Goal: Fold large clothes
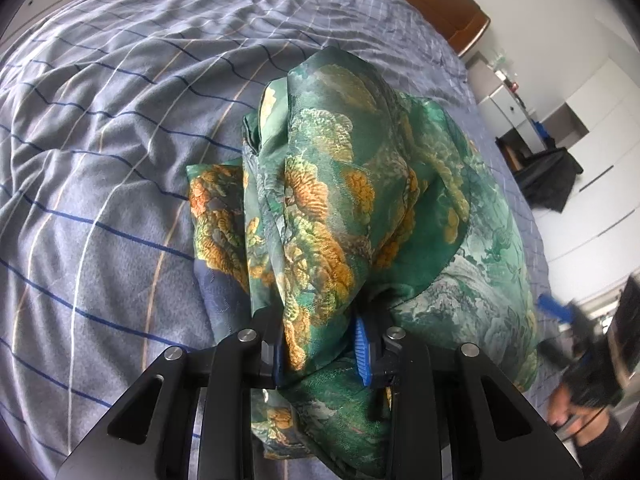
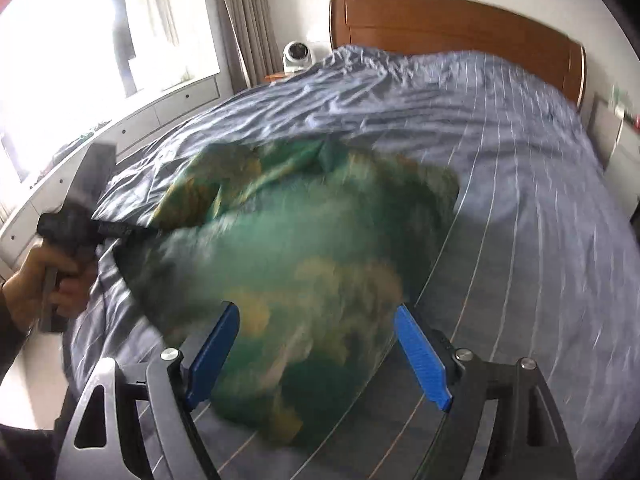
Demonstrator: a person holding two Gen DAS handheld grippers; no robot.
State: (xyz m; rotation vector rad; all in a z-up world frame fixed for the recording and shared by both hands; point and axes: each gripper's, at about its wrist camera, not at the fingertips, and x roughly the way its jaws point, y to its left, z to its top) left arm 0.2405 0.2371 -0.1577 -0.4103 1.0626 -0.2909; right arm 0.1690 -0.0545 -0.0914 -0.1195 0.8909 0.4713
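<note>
The left tongs (image 1: 320, 354) were closed on a bunched fold of the green floral garment (image 1: 352, 200), the cloth pinched between the blue pads (image 1: 362, 350). The garment lay heaped on the bed (image 1: 100, 160), over its striped grey-blue cover, toward the bed's right edge in the left wrist view. The right tongs (image 2: 318, 350) stood wide apart, holding nothing, with the blurred garment (image 2: 304, 240) lying beyond and between the fingers. The wooden headboard (image 2: 440, 24) stood at the bed's far end.
</note>
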